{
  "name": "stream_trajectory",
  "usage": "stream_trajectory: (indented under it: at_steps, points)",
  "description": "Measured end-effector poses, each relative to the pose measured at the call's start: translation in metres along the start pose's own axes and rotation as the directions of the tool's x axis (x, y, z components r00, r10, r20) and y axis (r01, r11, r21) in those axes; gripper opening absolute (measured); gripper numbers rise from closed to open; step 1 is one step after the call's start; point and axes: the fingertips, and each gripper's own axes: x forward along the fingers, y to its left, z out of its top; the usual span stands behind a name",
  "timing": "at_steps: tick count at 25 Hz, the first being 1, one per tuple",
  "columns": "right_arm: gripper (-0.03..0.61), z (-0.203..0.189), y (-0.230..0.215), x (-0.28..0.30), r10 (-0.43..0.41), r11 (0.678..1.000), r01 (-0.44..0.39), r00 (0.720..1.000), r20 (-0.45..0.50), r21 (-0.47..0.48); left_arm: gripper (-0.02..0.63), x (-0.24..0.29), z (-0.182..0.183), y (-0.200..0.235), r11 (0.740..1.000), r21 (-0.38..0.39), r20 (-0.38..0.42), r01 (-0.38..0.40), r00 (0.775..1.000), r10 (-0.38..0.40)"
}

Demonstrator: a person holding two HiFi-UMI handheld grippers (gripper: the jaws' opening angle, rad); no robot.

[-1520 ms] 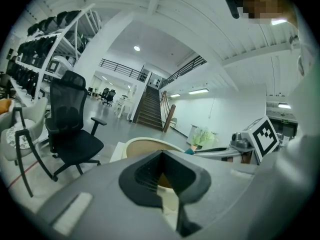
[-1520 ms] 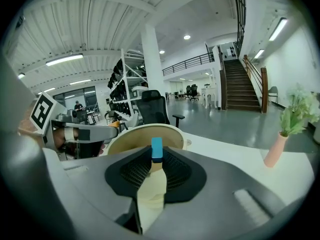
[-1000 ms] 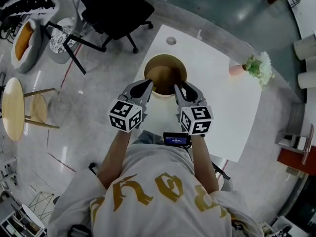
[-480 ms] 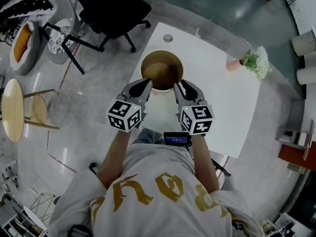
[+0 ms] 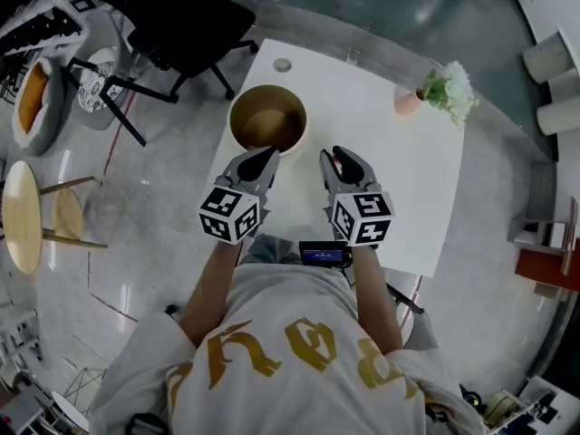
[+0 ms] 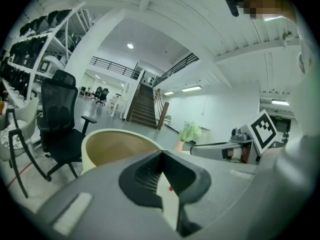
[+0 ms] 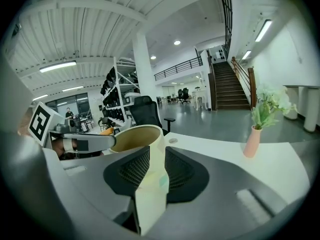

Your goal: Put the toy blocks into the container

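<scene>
The round beige container [image 5: 267,125] stands at the table's far left corner, and its brown inside shows no blocks from here. Both grippers hover over the white table [image 5: 390,170], just short of the container's near rim. My left gripper [image 5: 263,161] points at the rim, and its tips meet in the left gripper view [image 6: 161,154], with the container [image 6: 110,144] close ahead. My right gripper [image 5: 337,163] is beside it to the right. In the right gripper view [image 7: 151,154] its pads hold a pale cream block [image 7: 150,194], with the container [image 7: 132,136] just beyond.
A pink vase with a green plant [image 5: 441,89] stands at the table's far right. A small round hole [image 5: 282,64] lies beyond the container. A black office chair [image 5: 181,16] and a round wooden stool [image 5: 23,207] stand on the floor to the left.
Both grippers have drawn back from the container together. Their tips were over its near rim and now sit short of it. The jaws look unchanged.
</scene>
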Motion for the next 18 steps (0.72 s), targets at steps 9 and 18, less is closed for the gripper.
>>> stream_trajectory:
  at_steps: [9, 18]
  points:
    - [0.123, -0.014, -0.024, -0.015, -0.014, 1.0, 0.014, 1.0, -0.018, 0.013, 0.0, 0.013, -0.005, -0.028, 0.999, 0.03, -0.022, 0.019, 1.0, -0.018]
    - [0.123, -0.043, -0.048, -0.016, -0.042, 0.999, 0.042, 0.995, -0.086, 0.002, 0.0, 0.029, -0.033, -0.045, 0.998, 0.036, -0.094, 0.053, 0.994, -0.05]
